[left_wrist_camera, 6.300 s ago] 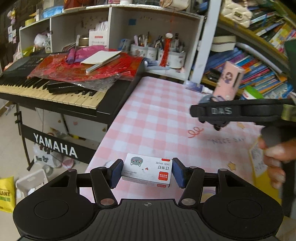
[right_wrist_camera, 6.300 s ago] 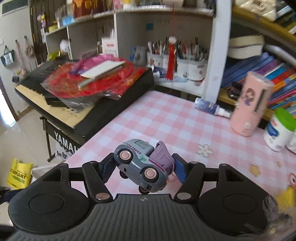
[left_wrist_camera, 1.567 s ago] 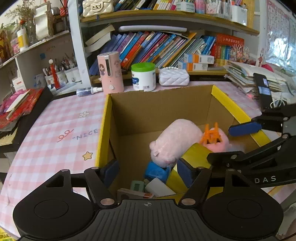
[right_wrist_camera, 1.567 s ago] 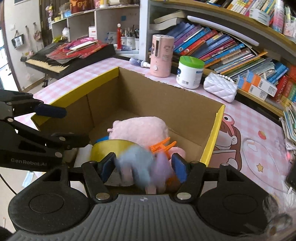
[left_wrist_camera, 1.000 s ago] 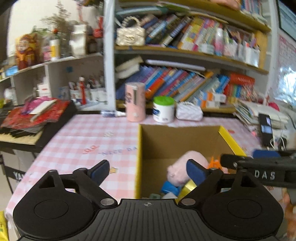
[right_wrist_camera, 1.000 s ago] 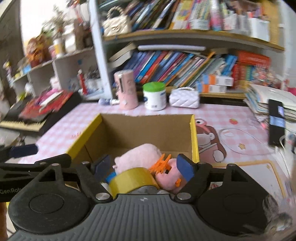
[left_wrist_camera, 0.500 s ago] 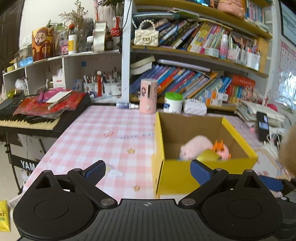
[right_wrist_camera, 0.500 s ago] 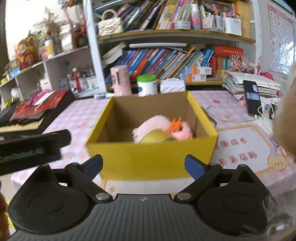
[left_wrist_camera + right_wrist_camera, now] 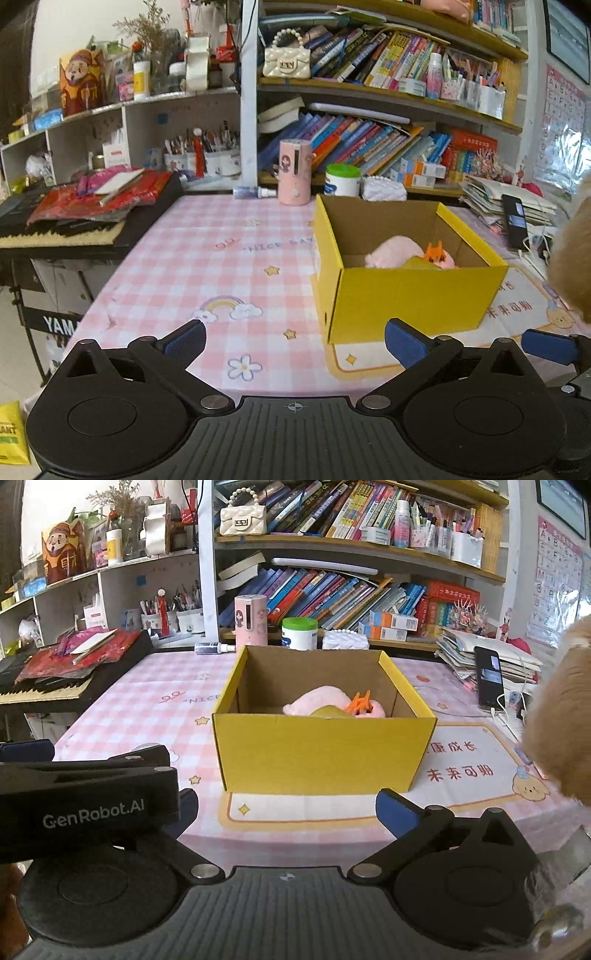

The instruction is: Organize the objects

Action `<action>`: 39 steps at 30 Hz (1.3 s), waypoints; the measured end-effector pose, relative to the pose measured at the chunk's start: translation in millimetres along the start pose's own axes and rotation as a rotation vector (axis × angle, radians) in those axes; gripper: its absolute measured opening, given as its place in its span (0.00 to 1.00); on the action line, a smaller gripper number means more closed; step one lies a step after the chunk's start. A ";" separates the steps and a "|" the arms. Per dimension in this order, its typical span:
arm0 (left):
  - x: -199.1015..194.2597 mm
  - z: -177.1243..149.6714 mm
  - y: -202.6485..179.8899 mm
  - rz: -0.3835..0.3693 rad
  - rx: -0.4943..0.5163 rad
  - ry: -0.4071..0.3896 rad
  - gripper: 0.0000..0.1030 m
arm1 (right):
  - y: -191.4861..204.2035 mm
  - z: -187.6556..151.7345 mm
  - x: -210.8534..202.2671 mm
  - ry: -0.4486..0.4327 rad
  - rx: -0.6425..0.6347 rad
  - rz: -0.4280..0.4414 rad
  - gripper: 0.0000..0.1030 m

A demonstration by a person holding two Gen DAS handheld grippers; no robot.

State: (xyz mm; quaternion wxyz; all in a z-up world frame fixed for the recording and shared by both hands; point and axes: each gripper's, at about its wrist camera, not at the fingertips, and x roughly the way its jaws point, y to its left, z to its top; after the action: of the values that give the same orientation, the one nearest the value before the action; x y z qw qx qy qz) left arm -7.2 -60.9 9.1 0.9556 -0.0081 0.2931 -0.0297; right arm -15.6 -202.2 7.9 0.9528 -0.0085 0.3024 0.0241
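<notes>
Left gripper (image 9: pixel 293 338): tilted downward over the pink checked table (image 9: pixel 207 266), jaws just opened wide, empty. Right gripper (image 9: pixel 286 805): same pose, jaws just spread, empty. Yellow box (image 9: pixel 325 749): ahead on table, holding pink plush (image 9: pixel 317 699).
</notes>
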 end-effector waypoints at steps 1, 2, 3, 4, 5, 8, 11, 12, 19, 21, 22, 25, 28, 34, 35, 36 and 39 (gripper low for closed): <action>0.2 -0.9 1.1 -0.007 -0.003 0.012 1.00 | 1.3 -1.2 -1.4 0.001 0.000 0.000 1.00; 0.2 -2.1 1.9 -0.007 -0.007 0.020 1.00 | 2.7 -2.8 -2.8 0.002 0.000 0.000 1.00; 0.0 -3.1 2.6 -0.005 -0.011 0.027 1.00 | 4.6 -4.0 -4.1 0.003 -0.001 -0.001 1.00; -0.2 -4.1 3.0 -0.002 -0.010 0.032 1.00 | 5.5 -5.0 -4.5 0.007 0.002 -0.003 1.00; -0.1 -5.0 3.5 0.000 -0.007 0.037 1.00 | 6.1 -5.7 -4.4 0.013 0.004 -0.003 1.00; -0.6 -7.9 6.0 0.000 -0.007 0.047 1.00 | 8.3 -7.9 -3.9 0.027 0.007 -0.004 1.00; -1.0 -9.5 8.2 0.004 -0.010 0.055 1.00 | 11.3 -10.0 -4.0 0.036 0.007 -0.004 1.00; -1.0 -9.8 8.7 0.005 -0.010 0.059 1.00 | 12.0 -10.5 -3.7 0.039 0.007 -0.003 1.00; 0.8 -12.6 13.7 0.017 -0.026 0.084 1.00 | 15.7 -12.4 -0.8 0.064 0.007 0.003 1.00; 1.2 -12.9 14.3 0.023 -0.030 0.089 1.00 | 16.4 -12.5 0.2 0.071 0.007 0.004 1.00; 1.3 -13.1 14.5 0.026 -0.032 0.090 1.00 | 16.7 -12.6 0.5 0.073 0.007 0.004 1.00; 2.2 -13.3 14.6 0.031 -0.033 0.096 1.00 | 17.4 -13.1 1.5 0.079 0.006 0.003 1.00; 2.6 -13.2 14.6 0.034 -0.032 0.099 1.00 | 18.0 -13.6 2.3 0.084 0.004 0.003 1.00; 3.6 -13.0 14.5 0.028 -0.031 0.105 1.00 | 18.3 -12.8 4.2 0.089 0.000 0.002 1.00; 3.4 -13.3 14.5 0.028 -0.031 0.105 1.00 | 18.3 -12.9 4.3 0.090 0.000 0.002 1.00; 3.4 -13.4 14.6 0.028 -0.031 0.105 1.00 | 18.4 -13.1 4.4 0.091 0.000 0.002 1.00; 3.4 -13.5 14.8 0.028 -0.032 0.103 1.00 | 18.7 -13.1 4.7 0.091 0.000 0.002 1.00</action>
State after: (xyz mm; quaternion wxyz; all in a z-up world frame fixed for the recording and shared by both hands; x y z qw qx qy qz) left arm -11.1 -46.2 -4.5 0.9393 -0.0176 0.3423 -0.0121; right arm -20.3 -183.8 -5.6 0.9381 -0.0092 0.3453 0.0247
